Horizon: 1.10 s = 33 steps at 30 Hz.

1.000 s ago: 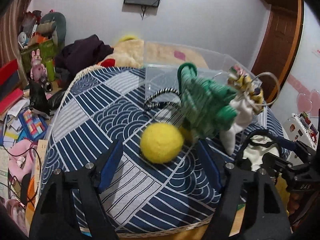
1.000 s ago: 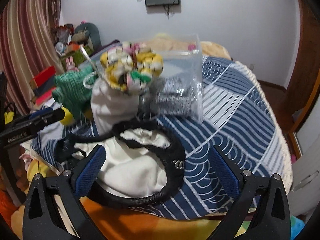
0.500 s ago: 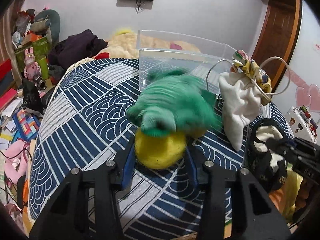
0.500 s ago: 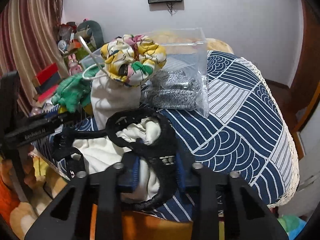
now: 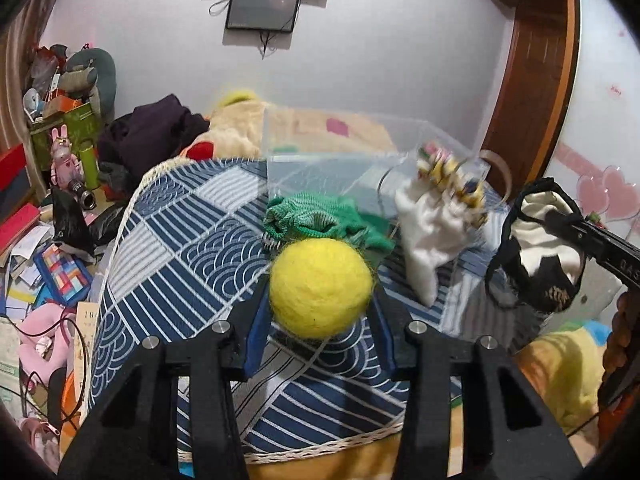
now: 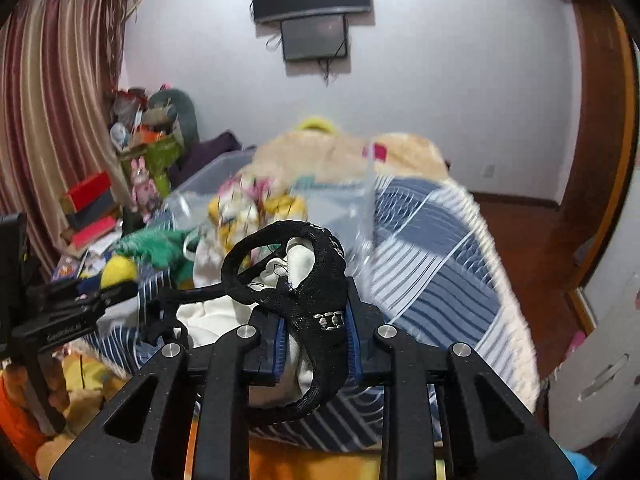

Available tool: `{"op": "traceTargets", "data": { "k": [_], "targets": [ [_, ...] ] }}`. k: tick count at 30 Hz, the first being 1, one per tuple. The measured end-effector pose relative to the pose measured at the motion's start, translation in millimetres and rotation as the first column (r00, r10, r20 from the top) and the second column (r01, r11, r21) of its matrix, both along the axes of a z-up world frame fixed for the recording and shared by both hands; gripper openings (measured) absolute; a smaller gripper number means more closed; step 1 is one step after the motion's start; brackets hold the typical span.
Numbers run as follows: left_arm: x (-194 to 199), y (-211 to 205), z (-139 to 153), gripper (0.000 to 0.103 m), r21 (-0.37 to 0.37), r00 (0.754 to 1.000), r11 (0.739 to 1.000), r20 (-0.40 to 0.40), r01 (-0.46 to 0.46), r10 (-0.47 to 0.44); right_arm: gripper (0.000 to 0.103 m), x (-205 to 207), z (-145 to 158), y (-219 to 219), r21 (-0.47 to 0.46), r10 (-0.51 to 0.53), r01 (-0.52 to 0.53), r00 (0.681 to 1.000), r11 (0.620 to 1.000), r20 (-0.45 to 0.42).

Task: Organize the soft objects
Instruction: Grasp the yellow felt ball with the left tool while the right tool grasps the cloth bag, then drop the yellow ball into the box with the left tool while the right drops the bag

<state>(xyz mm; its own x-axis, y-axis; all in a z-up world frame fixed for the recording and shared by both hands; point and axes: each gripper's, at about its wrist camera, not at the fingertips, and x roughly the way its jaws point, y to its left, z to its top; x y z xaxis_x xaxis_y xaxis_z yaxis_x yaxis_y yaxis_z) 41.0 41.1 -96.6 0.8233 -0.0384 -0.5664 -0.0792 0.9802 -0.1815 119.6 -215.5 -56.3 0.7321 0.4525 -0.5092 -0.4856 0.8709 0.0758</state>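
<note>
My left gripper [image 5: 319,312] is shut on a yellow felt ball [image 5: 320,286] and holds it just above the blue patterned cloth [image 5: 180,256]. A green knitted piece [image 5: 324,220] lies right behind the ball. A white drawstring pouch [image 5: 432,236] with a floral top stands to its right. A clear plastic bin [image 5: 340,160] stands behind them. My right gripper [image 6: 316,340] is shut on a black-and-white cloth pouch [image 6: 304,292] and holds it lifted; it shows at the right of the left wrist view [image 5: 536,248].
The cloth covers a round table whose front edge [image 5: 320,444] is close to me. A beige plush blanket [image 6: 344,156] lies beyond the bin. Clutter of boxes and toys [image 5: 60,168] fills the floor at left. A wooden door [image 5: 532,80] is at right.
Both grippers closed: the left on the yellow ball, the right on the black-and-white pouch, and both lifted their loads. The green knit dropped onto the cloth behind the ball.
</note>
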Motion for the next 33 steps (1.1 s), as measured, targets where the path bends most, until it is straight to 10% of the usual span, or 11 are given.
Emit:
{"op": "traceTargets", "data": {
  "k": [17, 33],
  "targets": [
    [21.5, 7.2, 76.0, 0.045, 0.066, 0.982, 0.998, 0.189, -0.012, -0.001, 0.022, 30.3, 44.2, 20.5, 0.087, -0.066, 0.054, 0.988, 0.995, 0.137],
    [127.2, 13.8, 71.8, 0.045, 0.116, 0.994, 0.993, 0.102, 0.027, -0.038, 0.022, 93.4, 36.9, 61.5, 0.015, -0.045, 0.044, 0.991, 0.999, 0.126]
  ]
}}
